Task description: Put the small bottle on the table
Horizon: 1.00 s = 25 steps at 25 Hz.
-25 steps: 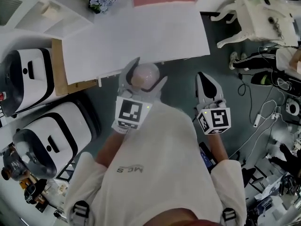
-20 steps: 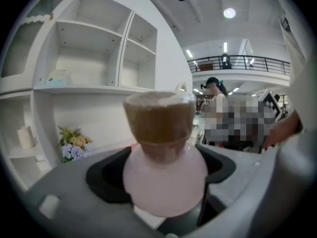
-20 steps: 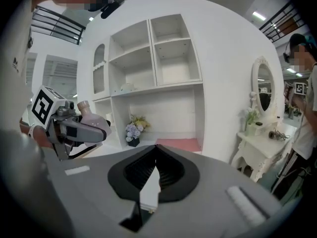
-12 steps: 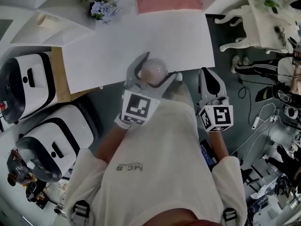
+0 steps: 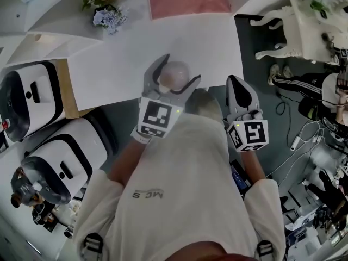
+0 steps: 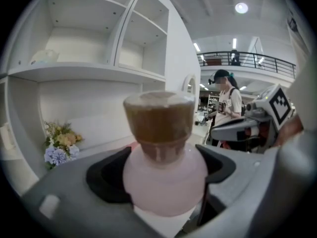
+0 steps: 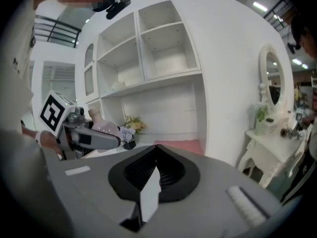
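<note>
Pink small bottle (image 6: 163, 177), pinched in our left tongs (image 5: 178, 71) over the counter (image 5: 119, 64) mid-frame, likely needs lowering next; right tongs (image 5: 237, 84) pressed together, empty.

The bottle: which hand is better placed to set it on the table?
Left. The left gripper holds the bottle above the table edge; the right gripper is shut, empty, off the table.

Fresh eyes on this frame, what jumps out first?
The pink small bottle with a brown cap, clamped in the left gripper over the white table's near edge. Next, the right gripper, shut and empty, just off the table's near right corner. Then the flowers by the table's far left corner.
</note>
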Available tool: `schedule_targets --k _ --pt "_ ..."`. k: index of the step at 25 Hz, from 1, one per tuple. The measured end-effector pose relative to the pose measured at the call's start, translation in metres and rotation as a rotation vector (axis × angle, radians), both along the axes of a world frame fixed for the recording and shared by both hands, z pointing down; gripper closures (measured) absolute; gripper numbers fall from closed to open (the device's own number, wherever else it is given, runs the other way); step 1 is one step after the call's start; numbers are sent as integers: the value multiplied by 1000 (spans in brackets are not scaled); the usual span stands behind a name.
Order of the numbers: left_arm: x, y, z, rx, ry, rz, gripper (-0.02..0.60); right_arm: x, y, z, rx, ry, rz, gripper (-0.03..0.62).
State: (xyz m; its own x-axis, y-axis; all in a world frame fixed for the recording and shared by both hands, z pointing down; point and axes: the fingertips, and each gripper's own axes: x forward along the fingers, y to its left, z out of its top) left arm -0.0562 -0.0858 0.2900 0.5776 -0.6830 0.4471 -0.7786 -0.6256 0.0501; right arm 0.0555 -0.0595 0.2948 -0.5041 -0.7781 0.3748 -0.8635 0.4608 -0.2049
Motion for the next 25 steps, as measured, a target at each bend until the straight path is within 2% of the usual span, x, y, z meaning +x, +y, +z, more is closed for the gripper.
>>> schedule_targets --k 3,6,10,17,25 --pt "24 -17 16 -14 -27 8 179 18 -15 13 -36 -72 -8 605" --pt "41 -31 32 -28 -41 3 179 25 -29 21 -9 -75 -23 606" --pt "46 -46 55 -49 -48 -19 179 24 -42 40 -33 -95 -43 606" --pt "37 -80 97 -70 -53 -83 179 23 -61 77 -38 -28 -92 606" --pt "33 -113 146 -57 -86 -112 179 23 -95 116 2 42 -92 606"
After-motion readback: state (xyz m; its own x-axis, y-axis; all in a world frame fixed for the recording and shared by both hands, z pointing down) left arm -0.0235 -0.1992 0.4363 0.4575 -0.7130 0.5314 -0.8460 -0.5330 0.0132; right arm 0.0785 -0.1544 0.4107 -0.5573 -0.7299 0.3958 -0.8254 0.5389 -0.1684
